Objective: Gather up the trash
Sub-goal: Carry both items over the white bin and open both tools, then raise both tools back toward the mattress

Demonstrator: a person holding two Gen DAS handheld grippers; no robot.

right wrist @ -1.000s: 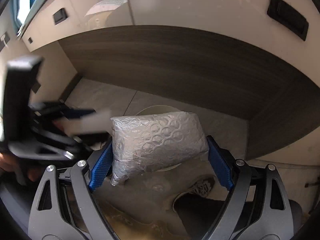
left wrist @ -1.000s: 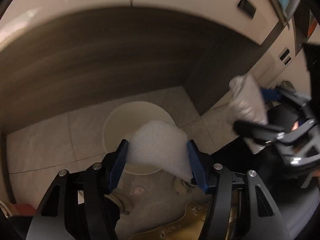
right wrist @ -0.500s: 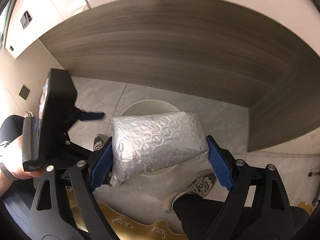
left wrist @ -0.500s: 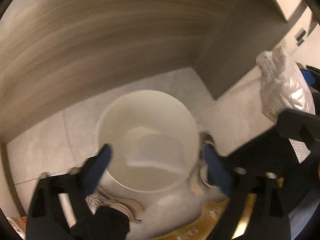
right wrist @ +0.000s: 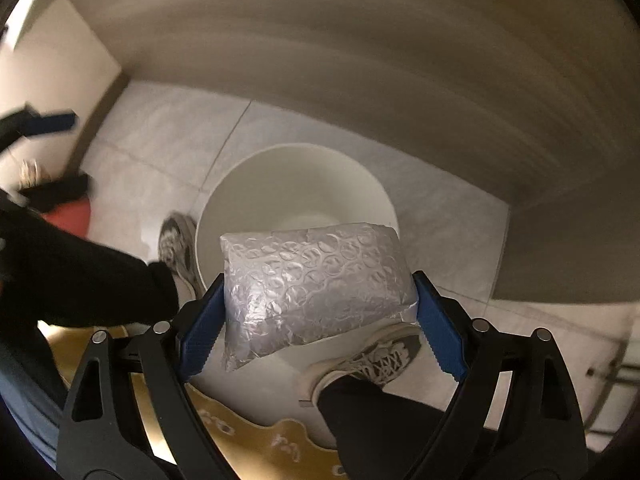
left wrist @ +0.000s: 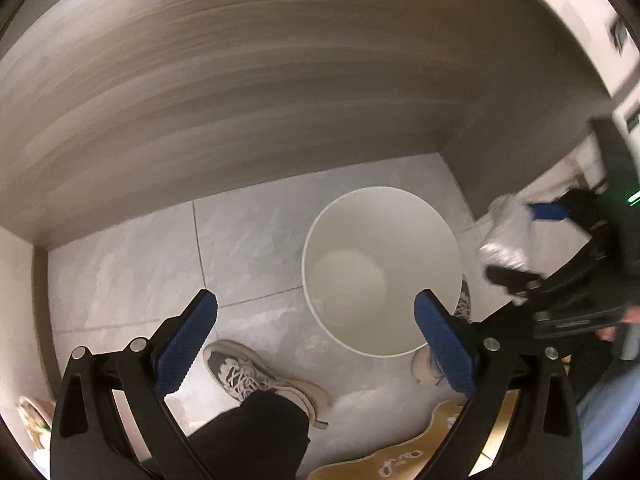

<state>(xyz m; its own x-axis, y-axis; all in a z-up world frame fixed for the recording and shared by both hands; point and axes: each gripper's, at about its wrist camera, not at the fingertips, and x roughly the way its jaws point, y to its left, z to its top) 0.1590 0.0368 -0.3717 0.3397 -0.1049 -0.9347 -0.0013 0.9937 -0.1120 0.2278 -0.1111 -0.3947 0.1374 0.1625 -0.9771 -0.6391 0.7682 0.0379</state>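
My right gripper (right wrist: 318,316) pinches the bubble-wrap packet (right wrist: 316,292) between both blue pads, just above the near rim of the white bin (right wrist: 296,184). My left gripper (left wrist: 316,344) is spread wide with nothing between its pads, and the bin (left wrist: 380,280) sits on the grey tiles ahead and to its right. Dark lettering marks the gold mat (right wrist: 256,440) beside my sneaker (right wrist: 376,356), but I can't read it.
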